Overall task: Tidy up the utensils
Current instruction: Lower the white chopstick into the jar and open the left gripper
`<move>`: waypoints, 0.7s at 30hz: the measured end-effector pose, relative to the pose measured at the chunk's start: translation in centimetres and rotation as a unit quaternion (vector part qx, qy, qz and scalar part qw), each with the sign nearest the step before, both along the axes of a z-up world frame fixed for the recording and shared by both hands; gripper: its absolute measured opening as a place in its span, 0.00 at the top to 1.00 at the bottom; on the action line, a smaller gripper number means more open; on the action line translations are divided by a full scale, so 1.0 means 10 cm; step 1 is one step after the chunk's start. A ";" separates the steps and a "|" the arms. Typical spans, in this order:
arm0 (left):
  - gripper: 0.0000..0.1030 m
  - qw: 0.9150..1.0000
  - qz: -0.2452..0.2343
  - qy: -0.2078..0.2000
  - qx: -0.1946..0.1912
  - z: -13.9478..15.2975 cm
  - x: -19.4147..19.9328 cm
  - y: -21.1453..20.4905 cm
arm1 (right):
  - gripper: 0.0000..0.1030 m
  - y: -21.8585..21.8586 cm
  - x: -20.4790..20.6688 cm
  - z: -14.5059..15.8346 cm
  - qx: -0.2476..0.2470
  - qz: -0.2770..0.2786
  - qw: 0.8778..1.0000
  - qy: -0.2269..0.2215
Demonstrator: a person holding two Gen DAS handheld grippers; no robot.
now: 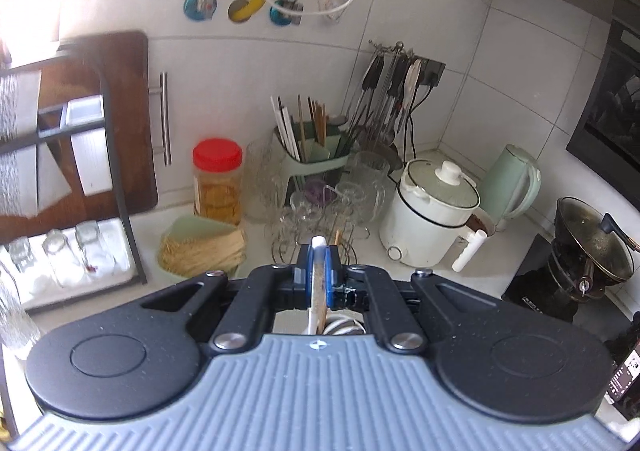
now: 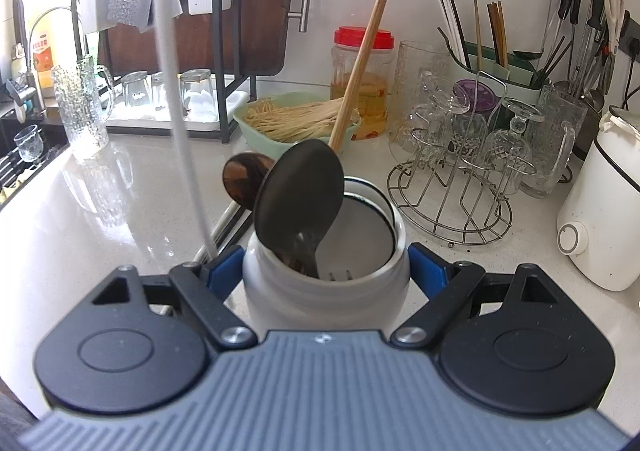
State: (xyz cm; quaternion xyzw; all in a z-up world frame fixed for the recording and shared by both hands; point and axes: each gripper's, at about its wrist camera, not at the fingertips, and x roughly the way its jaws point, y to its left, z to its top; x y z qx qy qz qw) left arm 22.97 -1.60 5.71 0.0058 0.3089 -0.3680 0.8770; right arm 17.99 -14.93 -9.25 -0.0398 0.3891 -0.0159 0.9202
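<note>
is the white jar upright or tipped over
Upright. The white jar stands on the counter with its mouth up, spoons sticking out, the right gripper clamped on its sides.

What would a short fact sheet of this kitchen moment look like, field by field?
Left gripper: shut on a white-handled utensil
Right gripper: shut on the white jar
In the jar: black spoon, wooden-handled utensil, brown wooden spoon
Behind the jar: green dish of pale sticks, red-lidded jar
To the right: wire rack of glasses
</note>
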 end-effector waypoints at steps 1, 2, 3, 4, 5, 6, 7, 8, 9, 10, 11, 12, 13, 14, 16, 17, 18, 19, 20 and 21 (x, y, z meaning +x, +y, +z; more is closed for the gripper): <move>0.94 1.000 -0.002 -0.003 0.000 0.03 0.00 -0.01 | 0.13 0.00 0.00 0.00 0.001 -0.001 1.000 0.000; 0.94 1.000 -0.005 -0.006 0.002 0.06 0.01 -0.02 | 0.13 0.00 0.00 0.00 0.000 -0.001 1.000 -0.001; 0.94 1.000 -0.006 -0.011 0.003 0.09 0.02 -0.02 | 0.13 0.00 0.00 0.00 0.000 -0.001 1.000 -0.001; 0.94 1.000 -0.006 -0.013 0.003 0.12 0.03 -0.03 | 0.13 0.00 0.00 0.00 0.000 -0.002 1.000 -0.002; 0.94 1.000 -0.007 -0.015 0.003 0.15 0.04 -0.03 | 0.13 0.00 -0.01 0.00 0.001 -0.002 1.000 -0.002; 0.94 1.000 -0.008 -0.019 0.002 0.18 0.06 -0.04 | 0.13 0.00 -0.01 0.00 0.001 -0.002 1.000 -0.002; 0.94 1.000 -0.010 -0.023 0.003 0.21 0.06 -0.04 | 0.13 0.00 -0.01 -0.01 0.001 -0.002 1.000 -0.003; 0.94 1.000 -0.010 -0.028 0.003 0.25 0.07 -0.04 | 0.13 0.00 -0.01 -0.01 0.001 -0.002 1.000 -0.003; 0.94 0.999 -0.012 -0.031 0.003 0.28 0.07 -0.04 | 0.13 0.00 -0.01 -0.01 0.001 -0.002 1.000 -0.004; 0.94 0.999 -0.014 -0.034 0.002 0.31 0.08 -0.04 | 0.13 0.00 -0.01 -0.01 0.001 -0.003 1.000 -0.004; 0.94 0.999 -0.016 -0.038 0.002 0.34 0.08 -0.05 | 0.13 0.00 -0.01 -0.01 0.001 -0.003 1.000 -0.004; 0.94 0.999 -0.018 -0.041 0.002 0.37 0.08 -0.06 | 0.13 0.00 -0.01 -0.01 0.001 -0.003 1.000 -0.005; 0.94 0.999 -0.020 -0.043 0.003 0.39 0.08 -0.07 | 0.13 0.00 -0.02 -0.01 0.001 -0.004 1.000 -0.005; 0.94 0.999 -0.022 -0.046 0.003 0.42 0.08 -0.07 | 0.13 0.00 -0.02 -0.01 0.001 -0.004 1.000 -0.005; 0.94 0.998 -0.025 -0.049 0.002 0.45 0.08 -0.09 | 0.13 0.00 -0.02 -0.01 0.001 -0.004 1.000 -0.006; 0.94 0.998 -0.026 -0.051 0.003 0.46 0.09 -0.10 | 0.13 0.00 -0.02 -0.01 0.001 -0.004 1.000 -0.007; 0.94 0.998 -0.027 -0.052 0.003 0.47 0.09 -0.11 | 0.13 0.00 -0.02 -0.01 0.001 -0.004 1.000 -0.007; 0.94 0.998 -0.027 -0.052 0.002 0.48 0.10 -0.12 | 0.13 0.01 -0.02 -0.01 0.001 -0.004 1.000 -0.007; 0.94 0.998 -0.029 -0.053 0.002 0.49 0.10 -0.13 | 0.13 0.01 -0.03 -0.01 0.001 -0.004 1.000 -0.007; 0.94 0.998 -0.029 -0.054 0.002 0.50 0.10 -0.14 | 0.13 0.01 -0.02 -0.01 0.001 -0.004 1.000 -0.007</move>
